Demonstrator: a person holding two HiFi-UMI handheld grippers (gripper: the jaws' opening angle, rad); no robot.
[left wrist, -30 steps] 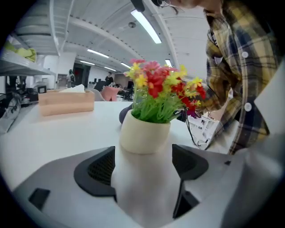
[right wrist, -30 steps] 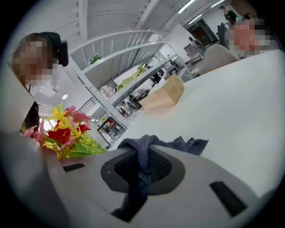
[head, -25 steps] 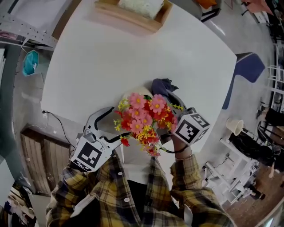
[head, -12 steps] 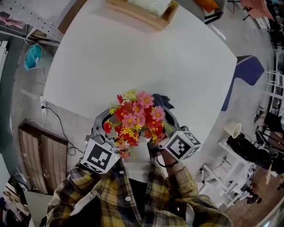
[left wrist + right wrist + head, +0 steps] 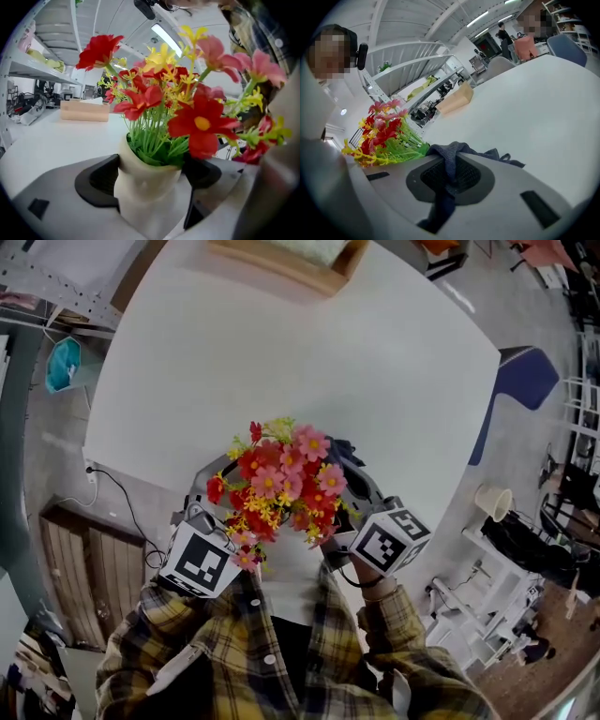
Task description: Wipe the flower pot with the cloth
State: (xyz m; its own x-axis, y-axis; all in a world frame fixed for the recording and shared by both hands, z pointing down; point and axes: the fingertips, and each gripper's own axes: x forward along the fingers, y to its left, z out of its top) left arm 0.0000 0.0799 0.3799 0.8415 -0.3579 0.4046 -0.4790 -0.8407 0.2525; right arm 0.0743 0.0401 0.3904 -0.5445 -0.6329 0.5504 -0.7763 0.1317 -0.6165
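Observation:
A cream flower pot [image 5: 147, 187] with red, pink and yellow flowers [image 5: 277, 486] stands near the table's front edge. In the head view the blooms hide the pot. My left gripper [image 5: 150, 180] stands wide open around the pot, one black pad close to each side, and I see no squeeze. Its marker cube [image 5: 197, 561] shows at lower left. My right gripper [image 5: 450, 161] is shut on a dark blue cloth [image 5: 454, 154] that bunches out past the jaws. It sits just right of the flowers [image 5: 384, 133], and the cloth [image 5: 342, 448] peeks out beside them.
The white table [image 5: 281, 352] stretches away from me. A wooden tray [image 5: 286, 263] sits at its far edge. A blue chair [image 5: 525, 381] stands off the right side. Shelving and people are far back in the right gripper view.
The pot and flowers, which stood to the right of the open left gripper, are now between its jaws. The right gripper with the cloth has moved left and nearer to me.

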